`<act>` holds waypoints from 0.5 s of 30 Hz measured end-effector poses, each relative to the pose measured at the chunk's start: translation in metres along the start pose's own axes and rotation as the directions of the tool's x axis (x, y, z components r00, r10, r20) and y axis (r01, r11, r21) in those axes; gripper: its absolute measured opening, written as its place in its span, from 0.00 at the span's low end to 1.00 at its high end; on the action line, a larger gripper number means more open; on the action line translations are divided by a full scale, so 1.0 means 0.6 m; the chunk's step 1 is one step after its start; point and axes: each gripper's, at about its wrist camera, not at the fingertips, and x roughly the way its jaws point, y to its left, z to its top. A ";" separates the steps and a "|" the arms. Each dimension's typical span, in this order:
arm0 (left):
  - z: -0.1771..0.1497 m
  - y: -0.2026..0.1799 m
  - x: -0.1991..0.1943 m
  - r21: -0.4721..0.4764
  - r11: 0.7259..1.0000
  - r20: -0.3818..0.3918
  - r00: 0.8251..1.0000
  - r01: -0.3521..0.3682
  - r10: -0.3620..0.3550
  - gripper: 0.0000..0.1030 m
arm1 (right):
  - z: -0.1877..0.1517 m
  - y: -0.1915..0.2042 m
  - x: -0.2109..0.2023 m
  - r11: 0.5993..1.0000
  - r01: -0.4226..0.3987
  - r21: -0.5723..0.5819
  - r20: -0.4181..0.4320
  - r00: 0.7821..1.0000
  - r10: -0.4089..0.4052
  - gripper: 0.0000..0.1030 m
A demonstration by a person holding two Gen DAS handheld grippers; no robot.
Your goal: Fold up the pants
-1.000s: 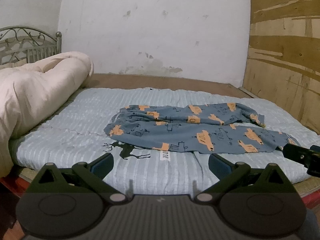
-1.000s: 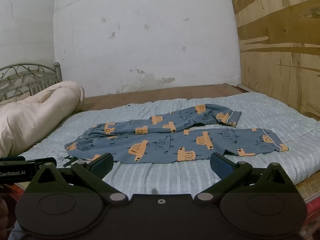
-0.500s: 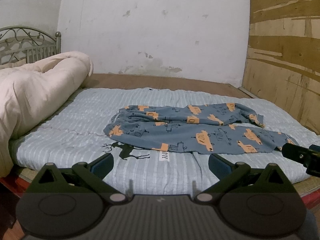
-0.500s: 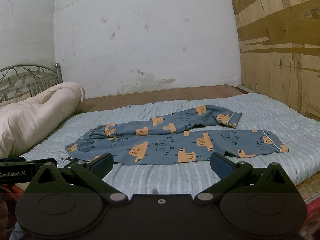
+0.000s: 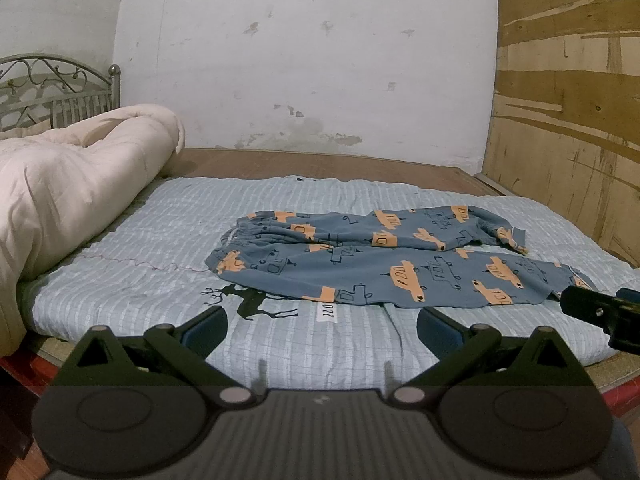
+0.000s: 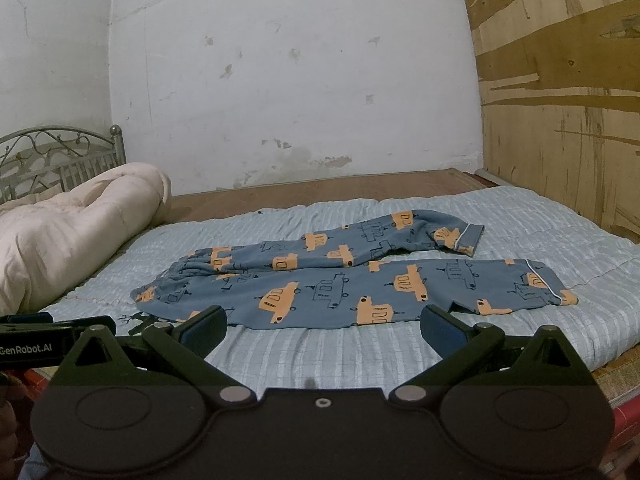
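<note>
Soft blue pants (image 5: 384, 264) printed with orange cars lie flat and unfolded on the ribbed, quilted bed (image 5: 120, 280). Left gripper (image 5: 322, 330) and right gripper (image 6: 324, 330) hover short of them, fingers spread apart, holding nothing.

Occluded and cropped items

Your right claw (image 5: 600, 314) is cut by the frame edge; the quilt (image 5: 60, 192) runs off left; the mattress label (image 5: 327, 312) is illegible.
</note>
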 end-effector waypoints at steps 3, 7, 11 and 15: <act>0.000 0.000 0.000 0.001 1.000 0.000 1.000 0.000 0.000 0.99 | 0.000 -0.001 0.000 1.000 0.000 0.000 0.000 1.000 0.000 0.99; 0.000 -0.001 0.000 0.001 1.000 -0.001 1.000 -0.001 0.001 0.99 | -0.001 0.000 -0.001 1.000 0.000 0.000 -0.001 1.000 0.000 0.99; 0.000 -0.003 -0.002 0.002 1.000 0.000 1.000 0.003 -0.003 1.00 | 0.000 -0.002 0.003 1.000 -0.001 -0.001 -0.002 1.000 0.001 0.99; -0.001 -0.003 -0.002 0.002 1.000 -0.001 1.000 0.003 -0.003 0.99 | -0.001 -0.002 0.003 1.000 -0.002 -0.001 -0.002 1.000 0.002 0.99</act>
